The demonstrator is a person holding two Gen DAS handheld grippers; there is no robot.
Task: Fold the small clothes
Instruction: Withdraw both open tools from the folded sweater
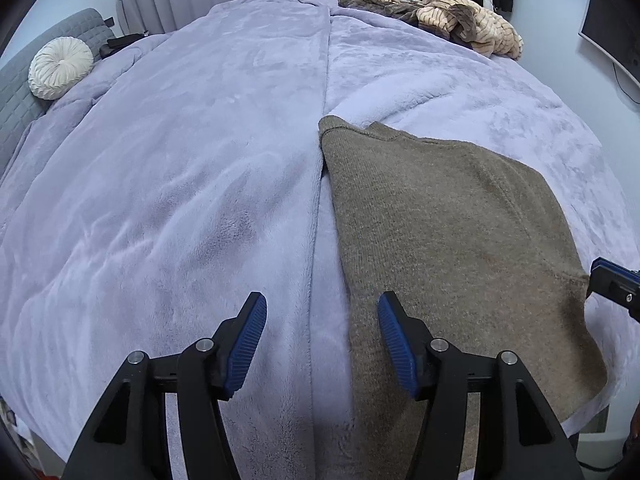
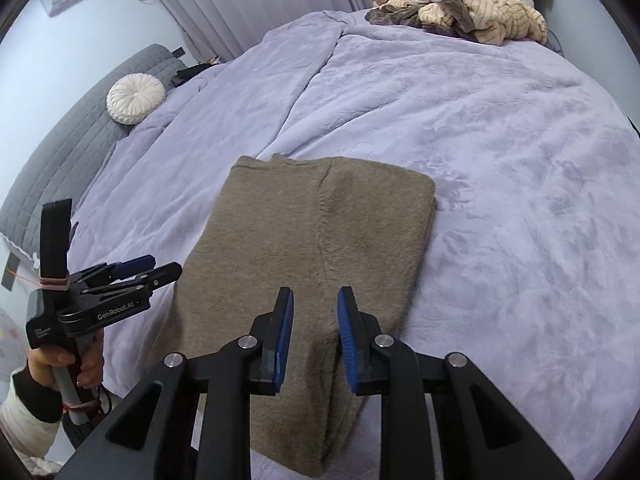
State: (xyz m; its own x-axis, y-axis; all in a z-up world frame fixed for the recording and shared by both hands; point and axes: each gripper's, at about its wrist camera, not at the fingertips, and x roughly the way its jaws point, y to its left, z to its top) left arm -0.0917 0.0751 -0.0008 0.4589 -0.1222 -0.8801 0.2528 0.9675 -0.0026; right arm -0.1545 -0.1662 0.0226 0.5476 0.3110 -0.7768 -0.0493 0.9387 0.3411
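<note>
Right wrist view: the brown knit garment (image 2: 304, 264) lies flat, soft and limp, on the bed (image 2: 500, 184). Grip its near hem. Both grippers' fingers (image 2: 285, 336) stand apart, empty.

The only clear lettering is "GenRobot.AI", in pale letters along the black side arm of the left gripper (image 2: 136, 266), seen from the right wrist view. A smaller pale label sits on that gripper's black body, too small to read

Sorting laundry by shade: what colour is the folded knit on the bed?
Brownish taupe, plain; the knit shows best in the right wrist view.
</note>
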